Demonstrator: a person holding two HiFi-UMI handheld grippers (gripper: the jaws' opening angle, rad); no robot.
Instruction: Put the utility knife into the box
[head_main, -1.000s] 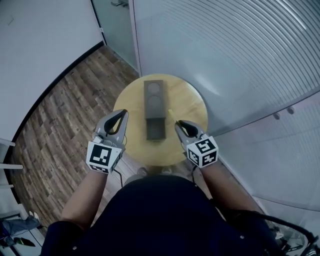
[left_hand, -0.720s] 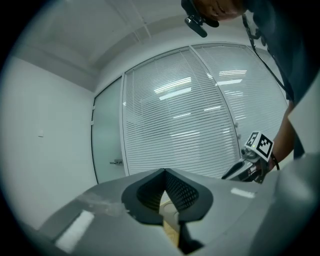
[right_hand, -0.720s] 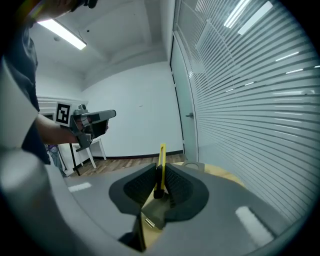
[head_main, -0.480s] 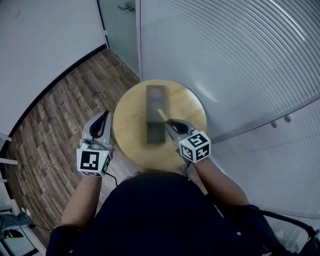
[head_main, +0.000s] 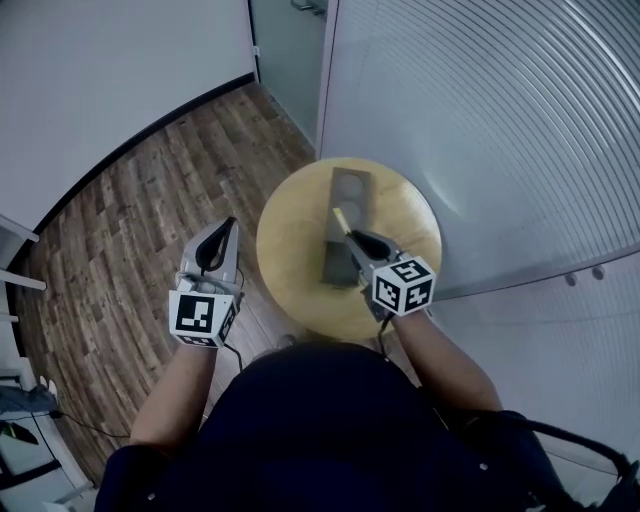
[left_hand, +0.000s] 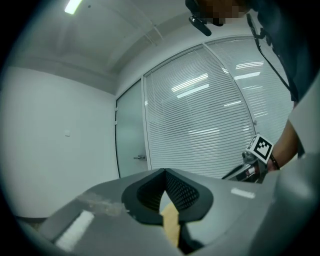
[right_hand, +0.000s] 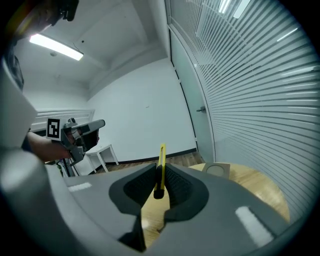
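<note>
A long dark grey box (head_main: 349, 190) lies on the round wooden table (head_main: 290, 250), its open tray end (head_main: 336, 266) nearest me. My right gripper (head_main: 352, 237) hovers over that box, shut on a yellow utility knife (head_main: 341, 217) that points away from me. In the right gripper view the knife (right_hand: 161, 167) stands upright between the pads, with the box (right_hand: 216, 170) ahead to the right. My left gripper (head_main: 229, 224) hangs left of the table over the floor, jaws closed with nothing in them; its tip (left_hand: 164, 171) shows the pads meeting.
Wood-plank floor (head_main: 130, 230) surrounds the table. A curved ribbed glass wall (head_main: 500, 120) runs close behind and right of it. A white table (right_hand: 105, 152) stands by the far wall. From the left gripper view the right gripper (left_hand: 245, 171) shows at the right.
My right gripper carried the knife from the table's right front to above the box. My left gripper drew back off the table's left edge over the floor.
</note>
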